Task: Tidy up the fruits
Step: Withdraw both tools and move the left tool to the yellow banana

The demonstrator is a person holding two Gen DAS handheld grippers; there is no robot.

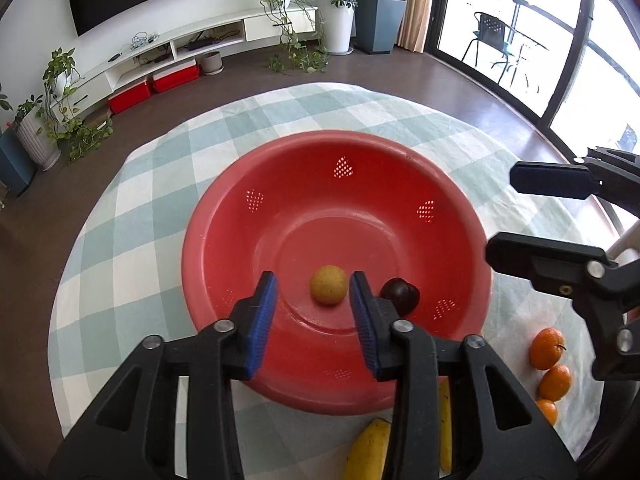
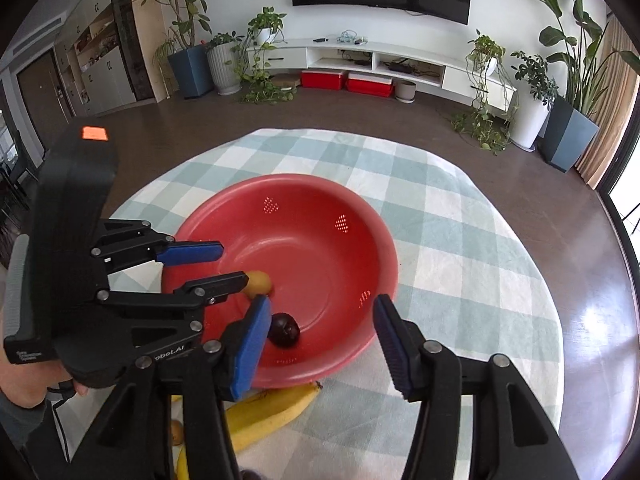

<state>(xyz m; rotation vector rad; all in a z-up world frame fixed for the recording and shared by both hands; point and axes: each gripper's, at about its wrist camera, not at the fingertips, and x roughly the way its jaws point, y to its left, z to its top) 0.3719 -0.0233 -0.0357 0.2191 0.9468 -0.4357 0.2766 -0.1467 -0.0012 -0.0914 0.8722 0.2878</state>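
A red colander bowl (image 1: 304, 184) sits on the checked tablecloth (image 1: 160, 184). A yellow round fruit (image 1: 329, 285) and a dark plum (image 1: 400, 295) lie inside it. My left gripper (image 1: 314, 296) is open and empty above the bowl's near side, with the yellow fruit seen between its fingers. My right gripper (image 2: 320, 320) is open and empty over the bowl's (image 2: 320, 216) near rim, with the plum (image 2: 285, 335) by its left finger. It also shows in the left wrist view (image 1: 520, 216). The left gripper shows in the right wrist view (image 2: 220, 266), partly hiding the yellow fruit (image 2: 259, 283).
Bananas (image 1: 370, 452) lie in front of the bowl, also seen in the right wrist view (image 2: 272, 412). Three oranges (image 1: 547, 349) lie at the right of the bowl. A small brown fruit (image 2: 177, 432) lies by the bananas. The table edge drops to a dark floor.
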